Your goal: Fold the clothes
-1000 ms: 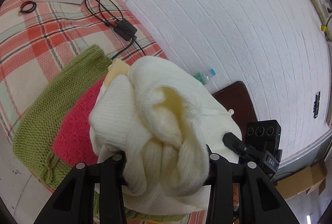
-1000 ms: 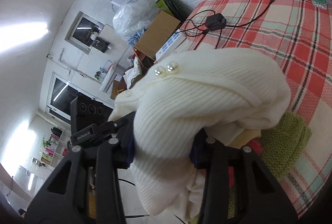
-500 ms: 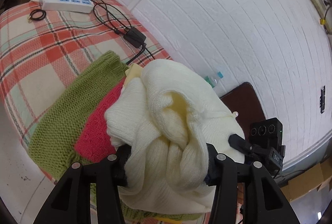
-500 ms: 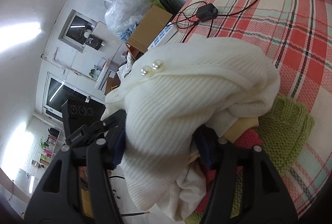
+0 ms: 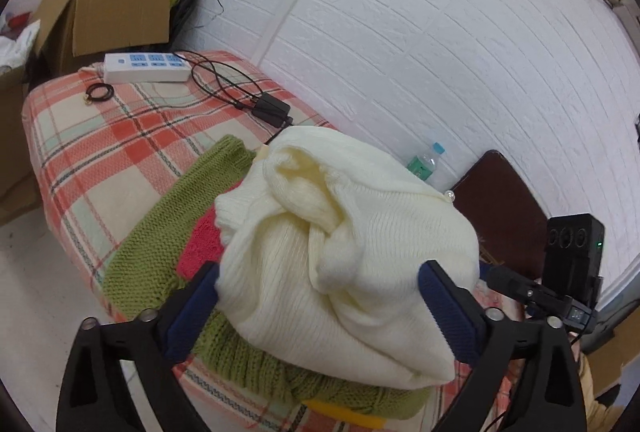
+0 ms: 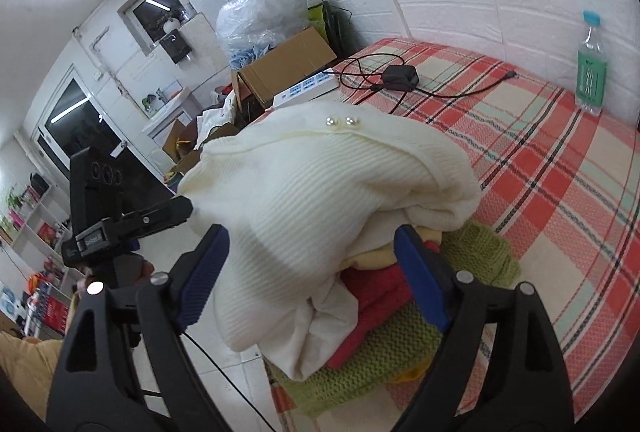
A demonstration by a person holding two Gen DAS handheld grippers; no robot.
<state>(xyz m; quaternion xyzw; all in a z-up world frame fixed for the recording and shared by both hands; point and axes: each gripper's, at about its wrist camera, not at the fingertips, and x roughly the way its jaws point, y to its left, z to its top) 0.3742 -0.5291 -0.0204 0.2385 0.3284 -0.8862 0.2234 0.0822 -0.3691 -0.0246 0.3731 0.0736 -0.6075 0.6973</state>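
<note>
A folded cream sweater (image 5: 340,240) with pearl buttons (image 6: 340,121) lies on top of a pile of a red knit (image 5: 200,244) and a green knit (image 5: 160,244) on the plaid blanket (image 5: 100,152). My left gripper (image 5: 320,272) straddles one end of the bundle. Its jaws are opening, and the blue pads (image 5: 192,312) stand off the wool. From the other side my right gripper (image 6: 312,232) frames the sweater (image 6: 320,184). Its jaws are opening too, with the cloth between them but not pinched. Red (image 6: 372,288) and green (image 6: 472,260) layers show below.
A power strip (image 5: 146,67), a black adapter (image 5: 272,111) and cables lie at the blanket's far end. A water bottle (image 6: 591,64) stands by the white brick wall. Cardboard boxes (image 5: 116,22) sit beyond the blanket, and a dark brown panel (image 5: 500,208) is on the right.
Both grippers have gone from shut on the cream sweater to wide open and have drawn back a little. The bundle now rests on the pile by itself.
</note>
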